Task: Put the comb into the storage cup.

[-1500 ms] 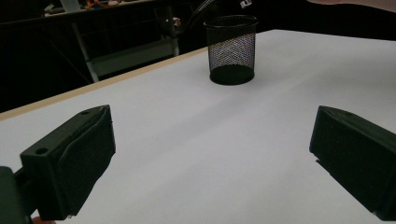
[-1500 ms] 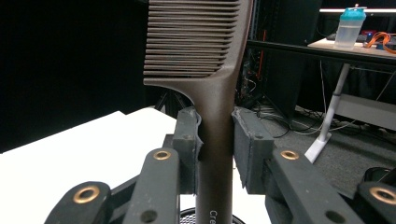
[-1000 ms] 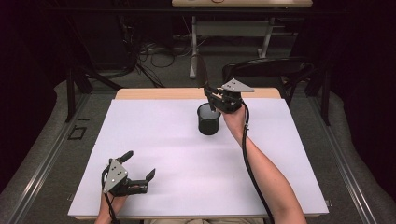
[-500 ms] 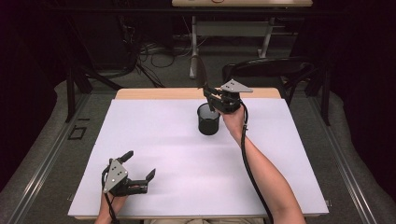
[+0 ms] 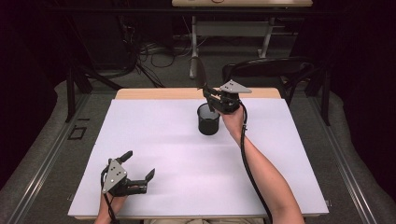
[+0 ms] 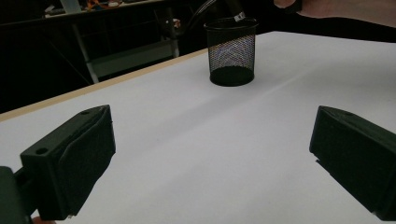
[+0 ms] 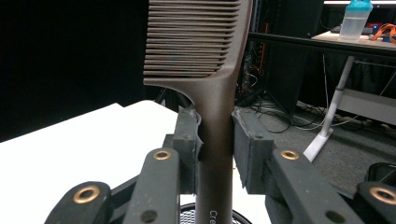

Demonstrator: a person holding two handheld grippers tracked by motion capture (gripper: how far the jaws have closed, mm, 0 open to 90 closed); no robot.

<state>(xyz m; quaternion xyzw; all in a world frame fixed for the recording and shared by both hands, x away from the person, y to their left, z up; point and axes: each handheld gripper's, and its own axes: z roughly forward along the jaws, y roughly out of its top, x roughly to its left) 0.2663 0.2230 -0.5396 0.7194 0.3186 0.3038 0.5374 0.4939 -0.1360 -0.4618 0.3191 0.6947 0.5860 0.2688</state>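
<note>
White table in a dark workroom, with a person working two handheld grippers over it.

Near the table's far edge, the right gripper clamps the handle of a dark brown comb, holding it upright with the teeth at the top; its pads press both sides of the handle, and the handle's lower end sits at the mouth of a black mesh pen cup that stands on the table. Well apart, at the near left corner, the left gripper rests low over the bare surface, its jaws spread wide with nothing between them, pointing toward the cup.
</note>
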